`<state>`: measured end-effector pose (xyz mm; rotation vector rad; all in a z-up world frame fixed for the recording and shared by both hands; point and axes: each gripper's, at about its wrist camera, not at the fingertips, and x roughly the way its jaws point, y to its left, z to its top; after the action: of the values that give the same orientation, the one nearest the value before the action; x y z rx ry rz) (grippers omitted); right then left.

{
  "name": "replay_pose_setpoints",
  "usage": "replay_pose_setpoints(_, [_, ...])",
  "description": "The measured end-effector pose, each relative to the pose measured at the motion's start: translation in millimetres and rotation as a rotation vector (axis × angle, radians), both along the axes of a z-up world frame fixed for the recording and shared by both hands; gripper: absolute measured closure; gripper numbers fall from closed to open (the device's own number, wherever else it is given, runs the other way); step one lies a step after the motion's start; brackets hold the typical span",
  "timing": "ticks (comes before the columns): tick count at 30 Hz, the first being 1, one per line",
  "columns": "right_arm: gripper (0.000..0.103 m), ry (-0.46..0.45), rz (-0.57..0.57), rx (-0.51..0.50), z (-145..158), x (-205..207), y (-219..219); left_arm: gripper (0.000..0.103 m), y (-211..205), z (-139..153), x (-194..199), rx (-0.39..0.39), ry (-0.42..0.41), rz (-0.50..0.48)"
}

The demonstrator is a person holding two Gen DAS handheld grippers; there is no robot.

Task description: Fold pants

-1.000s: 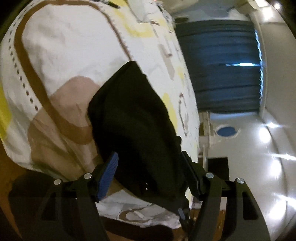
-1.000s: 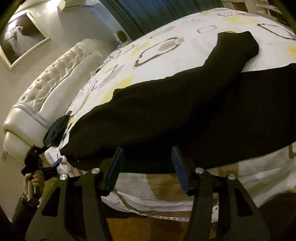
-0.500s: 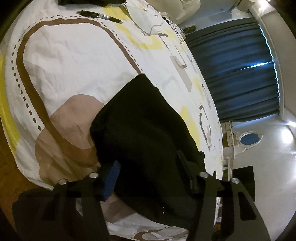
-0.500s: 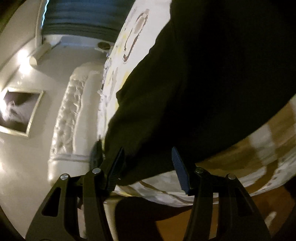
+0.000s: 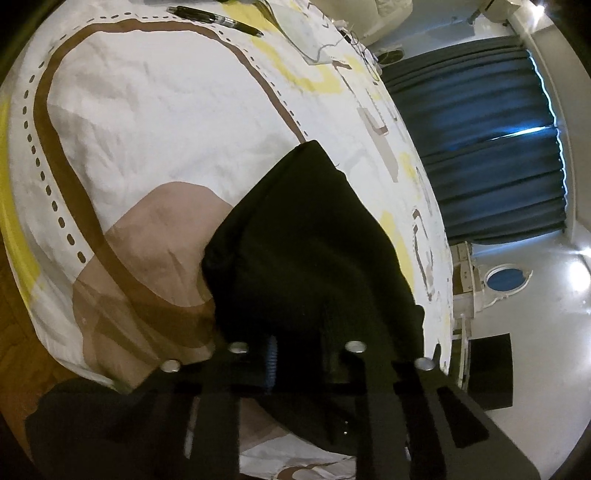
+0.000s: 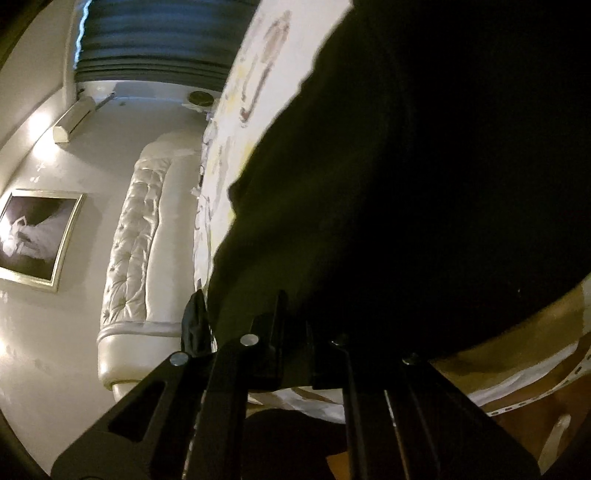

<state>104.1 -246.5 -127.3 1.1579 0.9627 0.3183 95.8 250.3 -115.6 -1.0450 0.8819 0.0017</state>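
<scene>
While no writing is readable, both tongs (image 5: 295,354) (image 6: 295,347) pinch the black pants (image 5: 306,258).

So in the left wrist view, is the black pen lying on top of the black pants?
No, the black pen lies on the patterned bedsheet at its far edge, apart from the black pants.
</scene>
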Motion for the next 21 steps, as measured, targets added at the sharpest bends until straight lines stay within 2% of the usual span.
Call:
replay_pose_setpoints(2, [0.096,-0.056,0.016,-0.031,20,-5,3,0.092,0,3,-3,-0.001,-0.011,0.01])
replay_pose_setpoints(5, [0.096,-0.076,0.024,-0.022,31,-12,2,0.092,4,7,-11,-0.004,-0.028,0.035])
replay_pose_setpoints(8, [0.096,-0.061,0.036,-0.013,28,-23,-2,0.092,6,9,-20,0.001,-0.034,0.043])
replay_pose_setpoints(13, [0.095,0.012,0.042,-0.022,-4,-29,-6,0.092,5,-5,-15,0.033,0.021,0.001])
replay_pose_setpoints(15, [0.094,0.03,0.04,0.01,-13,-32,-10,0.092,5,-6,-12,0.037,0.029,-0.01])
replay_pose_setpoints(18, [0.088,0.015,0.03,-0.012,-5,-39,-23,0.091,4,2,-11,0.073,0.022,-0.045])
replay_pose_setpoints(21, [0.082,-0.041,0.0,-0.085,17,-51,-50,0.085,3,10,-14,0.123,0.009,-0.078])
